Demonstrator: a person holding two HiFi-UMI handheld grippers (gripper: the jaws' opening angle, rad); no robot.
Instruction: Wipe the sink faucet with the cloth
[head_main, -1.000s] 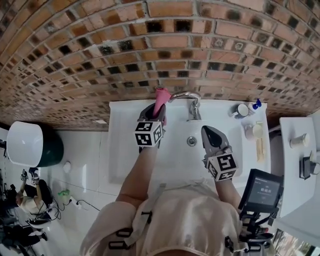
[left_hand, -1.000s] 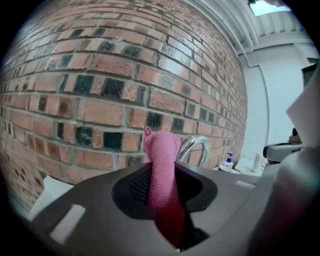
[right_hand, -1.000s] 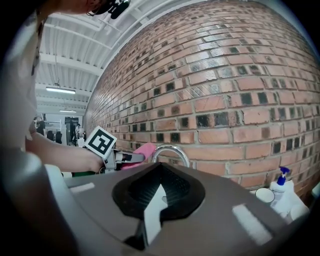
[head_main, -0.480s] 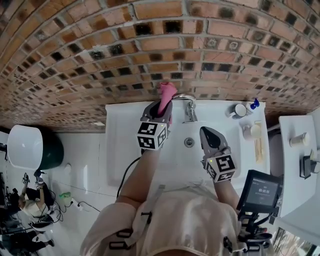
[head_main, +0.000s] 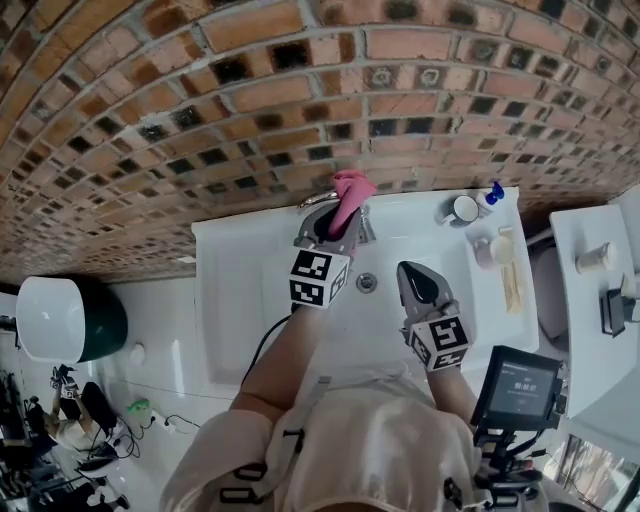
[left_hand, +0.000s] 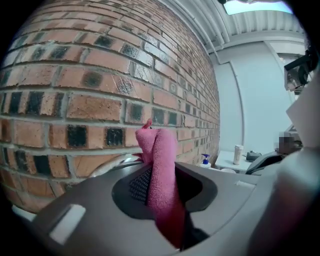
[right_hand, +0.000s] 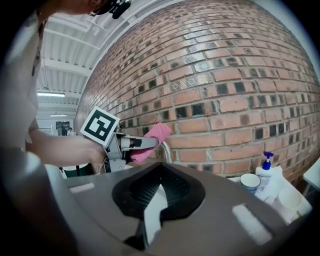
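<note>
A pink cloth (head_main: 350, 192) is pinched in my left gripper (head_main: 335, 225) and lies over the chrome faucet (head_main: 318, 200) at the back of the white sink (head_main: 230, 300). The spout's tip shows to the left of the cloth. In the left gripper view the cloth (left_hand: 161, 170) stands up between the jaws, with the chrome spout (left_hand: 116, 162) just behind them, close to the brick wall. My right gripper (head_main: 413, 280) hovers over the basin to the right of the drain (head_main: 367, 283), shut and holding nothing. From the right gripper view I see the left gripper (right_hand: 150, 143), the cloth (right_hand: 156, 136) and the faucet (right_hand: 165, 151).
A blue-pump soap bottle (head_main: 492, 192) and a cup (head_main: 462, 210) stand at the sink's back right corner, another cup (head_main: 486, 250) nearer. The brick wall (head_main: 300, 90) rises right behind the faucet. A screen on a stand (head_main: 516, 385) is at the lower right.
My left gripper has carried the cloth rightward along the spout, from its tip toward the faucet's base. The right gripper has shifted slightly over the basin.
</note>
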